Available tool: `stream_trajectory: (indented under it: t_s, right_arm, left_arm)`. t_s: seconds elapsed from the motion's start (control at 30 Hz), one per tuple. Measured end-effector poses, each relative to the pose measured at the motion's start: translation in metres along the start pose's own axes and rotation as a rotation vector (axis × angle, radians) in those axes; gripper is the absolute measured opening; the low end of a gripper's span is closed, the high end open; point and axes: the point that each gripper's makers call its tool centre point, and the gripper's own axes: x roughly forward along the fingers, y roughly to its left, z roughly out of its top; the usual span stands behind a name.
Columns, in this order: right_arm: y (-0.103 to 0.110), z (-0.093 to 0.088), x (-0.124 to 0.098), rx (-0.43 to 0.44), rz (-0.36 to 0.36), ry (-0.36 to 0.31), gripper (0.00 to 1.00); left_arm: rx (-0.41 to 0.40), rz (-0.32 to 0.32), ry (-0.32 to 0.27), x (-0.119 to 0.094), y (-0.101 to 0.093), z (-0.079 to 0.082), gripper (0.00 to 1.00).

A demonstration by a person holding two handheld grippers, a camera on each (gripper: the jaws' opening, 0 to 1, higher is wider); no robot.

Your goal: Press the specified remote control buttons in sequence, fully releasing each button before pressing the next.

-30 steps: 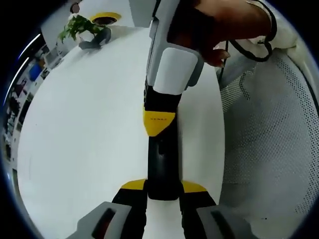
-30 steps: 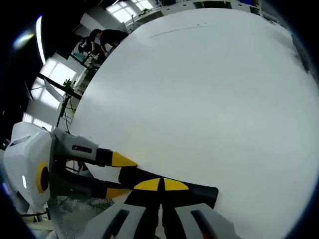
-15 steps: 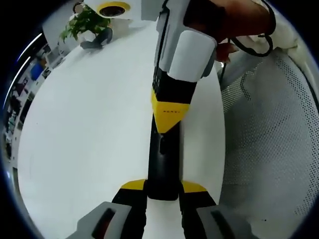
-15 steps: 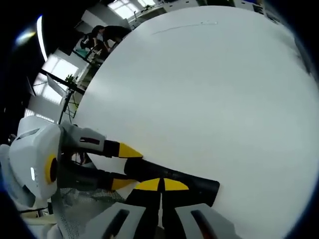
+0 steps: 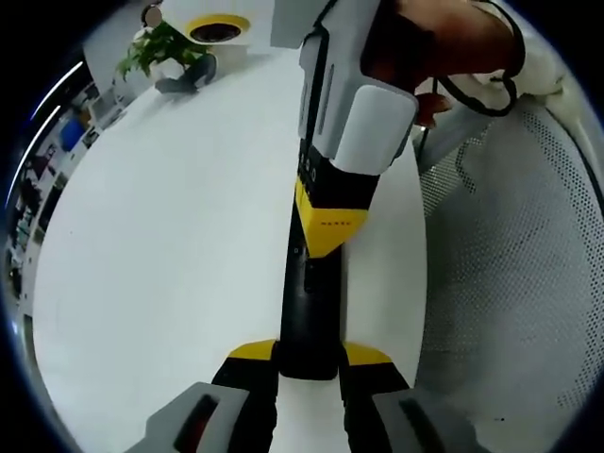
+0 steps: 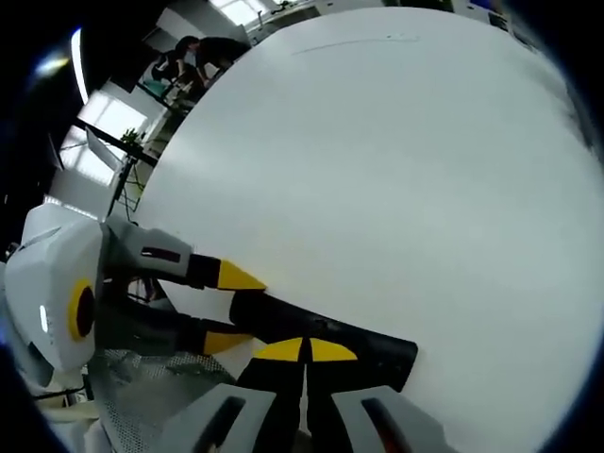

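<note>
A long black remote (image 5: 310,302) lies lengthwise just above the white table (image 5: 170,236), and my left gripper (image 5: 310,354) is shut on its near end with a yellow tip on each side. My right gripper (image 5: 330,231) comes down from above with a hand on it. Its jaws are shut, and the yellow tip rests on the upper face of the remote around mid-length. In the right gripper view, the right gripper (image 6: 304,351) has its joined tips over the remote (image 6: 377,344). There the left gripper (image 6: 231,307) clamps the remote's left end.
A white mesh chair (image 5: 510,283) stands close along the table's right edge. A potted plant (image 5: 165,52) and a yellow-rimmed round thing (image 5: 217,26) sit at the far end. People (image 6: 193,55) stand far off beyond the table (image 6: 377,170).
The right gripper's shut tip has shifted slightly to the right along the remote, lifting a little and settling back down. The left gripper's hold is unchanged.
</note>
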Motion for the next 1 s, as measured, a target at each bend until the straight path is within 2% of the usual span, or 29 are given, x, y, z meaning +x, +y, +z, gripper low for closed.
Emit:
stream_trajectory:
  t_s: [0.7, 0.83, 1.0]
  right_arm:
    - [-0.0045, 0.0086, 0.0031, 0.023, 0.008, -0.032, 0.00]
    - [-0.0046, 0.0084, 0.0025, 0.054, 0.016, -0.043, 0.00]
    - [-0.0030, 0.0045, 0.0022, 0.020, -0.005, -0.019, 0.00]
  left_arm:
    - [-0.013, -0.007, -0.004, 0.0005, 0.0010, 0.0003, 0.24]
    - [-0.020, -0.004, -0.007, 0.0006, 0.0010, 0.0003, 0.24]
    - [-0.016, -0.007, 0.002, 0.0008, 0.0011, 0.0006, 0.24]
